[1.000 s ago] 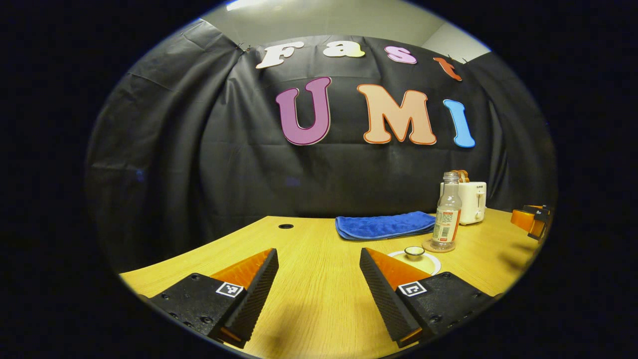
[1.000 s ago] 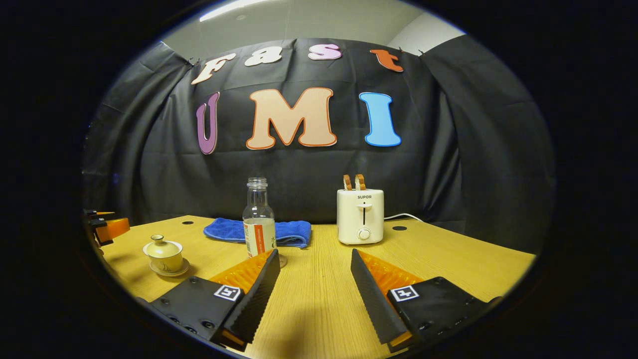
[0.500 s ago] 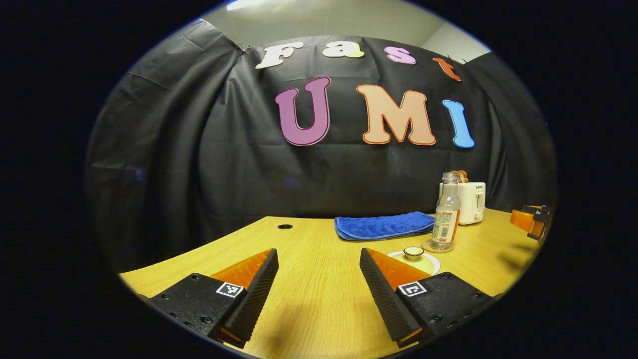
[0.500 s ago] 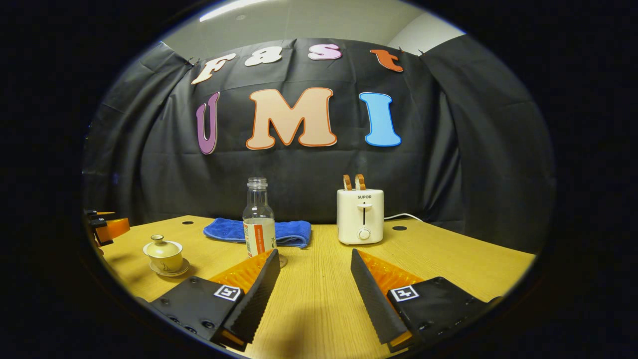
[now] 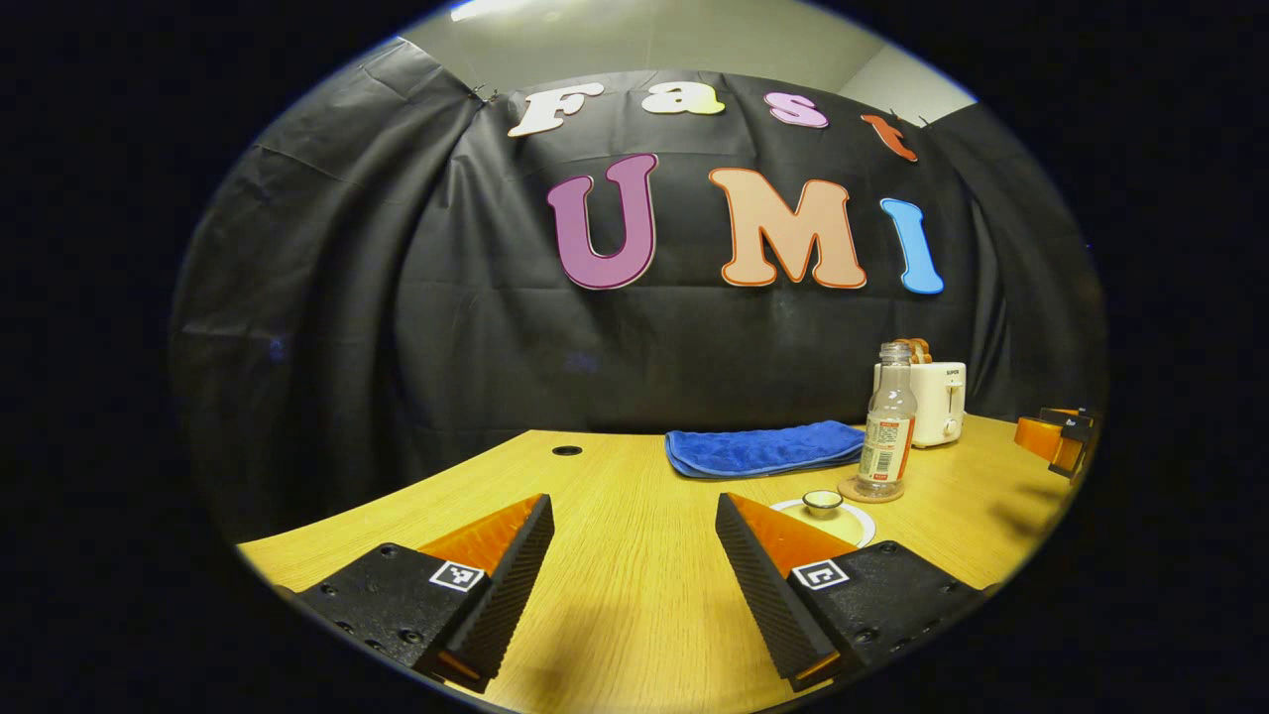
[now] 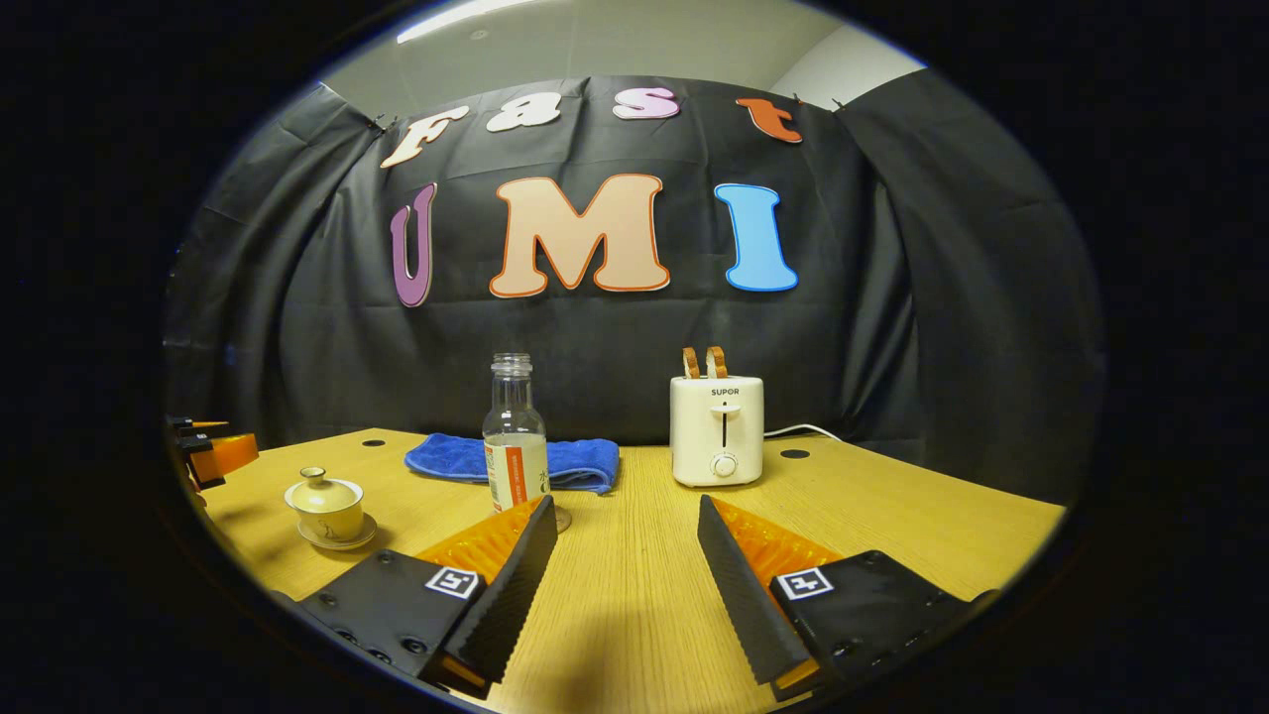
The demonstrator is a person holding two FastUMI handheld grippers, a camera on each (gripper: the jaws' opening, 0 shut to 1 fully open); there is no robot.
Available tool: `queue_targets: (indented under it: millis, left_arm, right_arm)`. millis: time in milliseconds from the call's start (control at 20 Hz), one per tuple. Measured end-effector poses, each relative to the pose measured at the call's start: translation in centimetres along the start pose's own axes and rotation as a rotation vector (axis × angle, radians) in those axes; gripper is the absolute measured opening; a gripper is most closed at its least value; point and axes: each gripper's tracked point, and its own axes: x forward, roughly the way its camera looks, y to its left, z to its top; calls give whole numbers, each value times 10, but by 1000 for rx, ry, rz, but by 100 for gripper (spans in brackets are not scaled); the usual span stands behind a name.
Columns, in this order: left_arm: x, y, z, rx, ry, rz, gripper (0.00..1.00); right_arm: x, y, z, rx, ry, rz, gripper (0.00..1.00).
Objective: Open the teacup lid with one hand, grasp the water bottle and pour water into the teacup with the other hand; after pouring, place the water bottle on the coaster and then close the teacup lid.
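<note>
Nothing moved since before | left gripper (image 5: pixel 634 531) spread wide, empty | right gripper (image 6: pixel 620 535) likewise | lidded teacup (image 6: pixel 325 504) | water bottle (image 6: pixel 514 436) standing on coaster (image 5: pixel 859 491)

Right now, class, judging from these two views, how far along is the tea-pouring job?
Nothing looks started or in hand. The lid sits on the teacup, and the water bottle stands upright on its coaster. Both the left hand-held gripper and the right hand-held gripper are open, holding nothing. Lifting the lid, pouring, returning the bottle and closing remain.
</note>
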Motion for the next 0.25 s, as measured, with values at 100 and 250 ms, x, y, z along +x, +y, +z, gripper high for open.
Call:
queue_targets:
  millis: [100,250]
  left_arm:
    - [0,0,0,0,0,0,96]
    - [0,0,0,0,0,0,96]
  right_arm:
    - [0,0,0,0,0,0,93]
    - [0,0,0,0,0,0,93]
